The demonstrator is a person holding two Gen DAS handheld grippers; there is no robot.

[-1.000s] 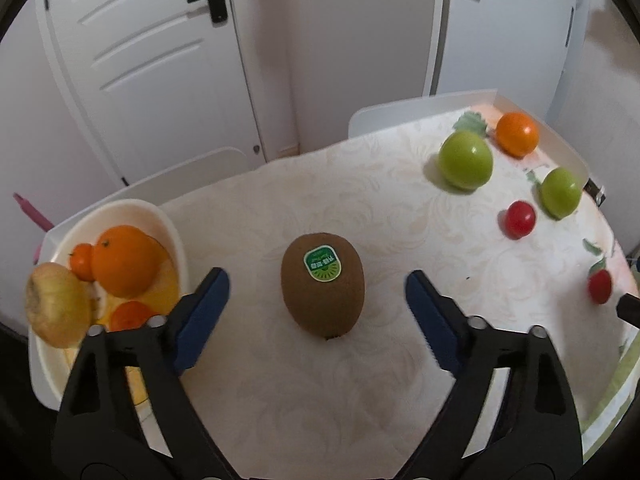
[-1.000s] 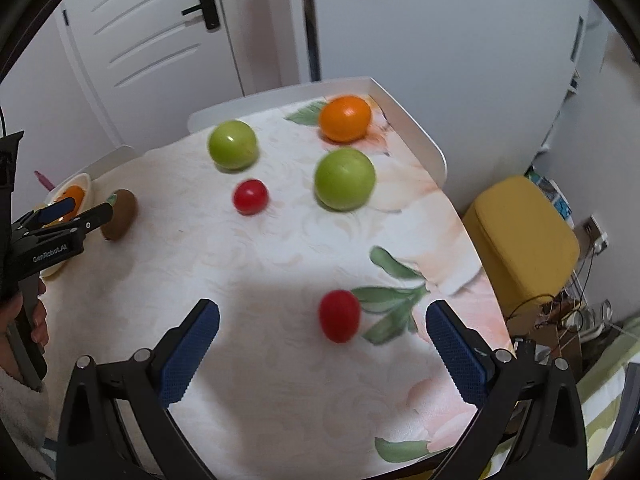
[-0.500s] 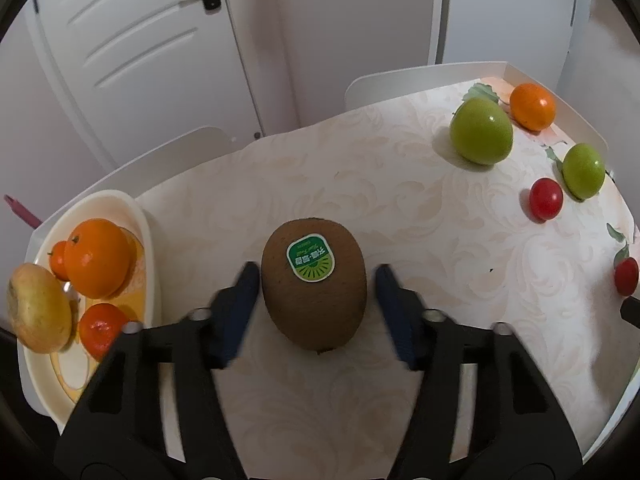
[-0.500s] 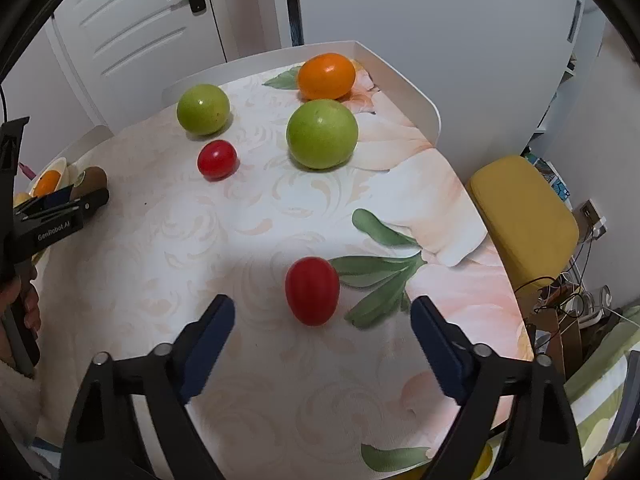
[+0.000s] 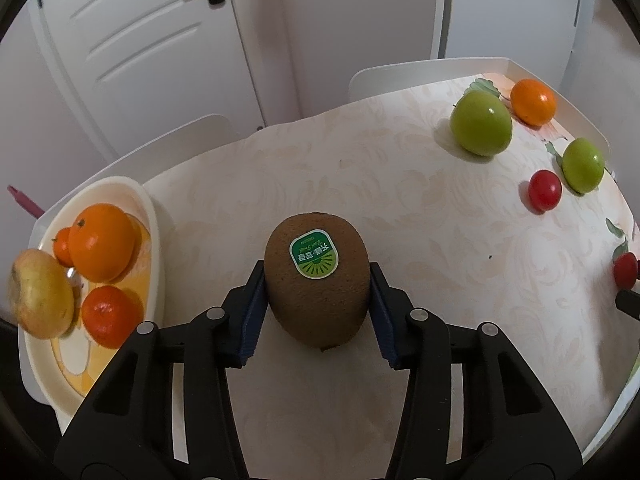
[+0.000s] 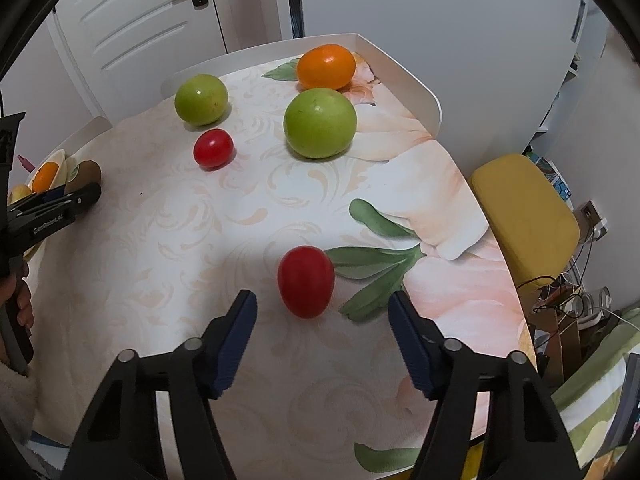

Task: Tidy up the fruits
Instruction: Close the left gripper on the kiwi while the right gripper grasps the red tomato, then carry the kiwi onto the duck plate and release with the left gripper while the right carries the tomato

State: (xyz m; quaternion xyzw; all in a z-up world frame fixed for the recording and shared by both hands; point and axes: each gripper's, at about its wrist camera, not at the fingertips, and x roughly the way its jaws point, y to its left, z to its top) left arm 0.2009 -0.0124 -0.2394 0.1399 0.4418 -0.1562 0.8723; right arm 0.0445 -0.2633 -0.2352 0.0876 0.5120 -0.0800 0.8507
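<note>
Left gripper (image 5: 317,300) is pinching the kiwi (image 5: 317,282) at its widest part, blue pads flat on both flanks, fruit resting on the tablecloth (image 5: 420,216) just right of the fruit plate (image 5: 154,236). Right gripper (image 6: 322,320) is spread wide, straddling the near cherry tomato (image 6: 306,281) without touching. Judgement: for the kiwi, lift straight up before swinging left, clear the plate rim, and set it in the bare front part, away from the oranges. Squeeze the tomato gently; it may roll.
</note>
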